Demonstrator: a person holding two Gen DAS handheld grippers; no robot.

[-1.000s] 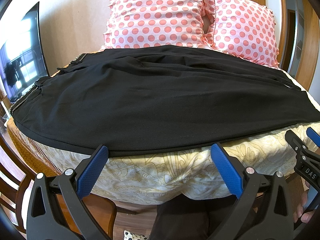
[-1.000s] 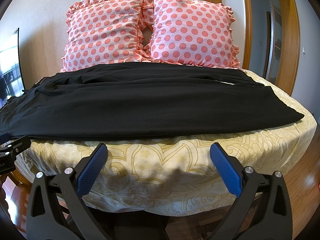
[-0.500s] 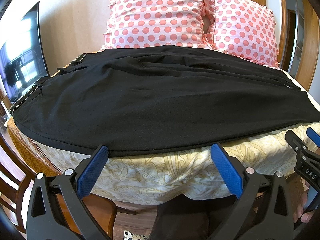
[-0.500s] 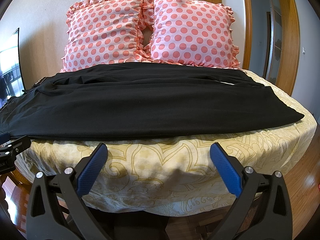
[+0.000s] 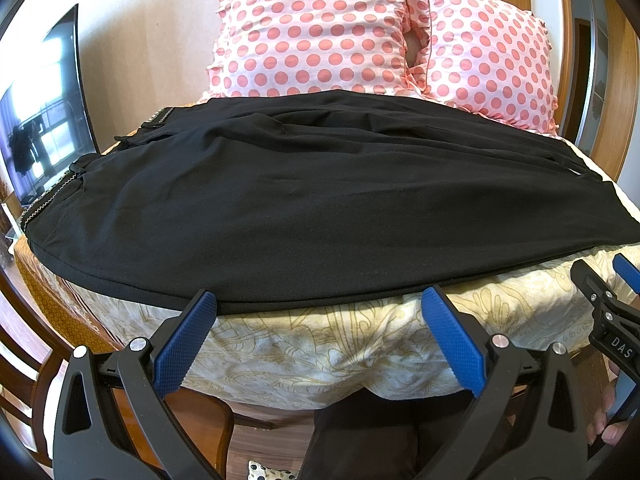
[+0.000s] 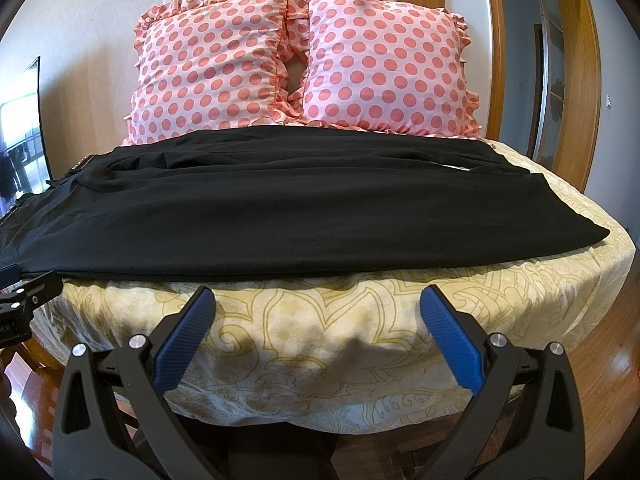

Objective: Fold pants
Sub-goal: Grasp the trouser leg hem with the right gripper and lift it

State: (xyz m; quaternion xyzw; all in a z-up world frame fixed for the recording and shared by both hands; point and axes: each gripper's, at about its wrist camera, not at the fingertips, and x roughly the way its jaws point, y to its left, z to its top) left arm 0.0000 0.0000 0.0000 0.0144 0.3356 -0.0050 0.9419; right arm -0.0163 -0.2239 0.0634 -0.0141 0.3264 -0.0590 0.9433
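Black pants lie spread flat across the bed, waistband with a silver trim at the left, leg ends at the right. They also fill the middle of the right wrist view. My left gripper is open and empty, just short of the pants' near hem. My right gripper is open and empty in front of the bed edge, below the hem. Each gripper shows at the edge of the other's view, the right one and the left one.
The bed has a cream patterned sheet and two pink polka-dot pillows at the headboard. A dark screen stands at the left. A wooden chair is at lower left, a wooden door frame at the right.
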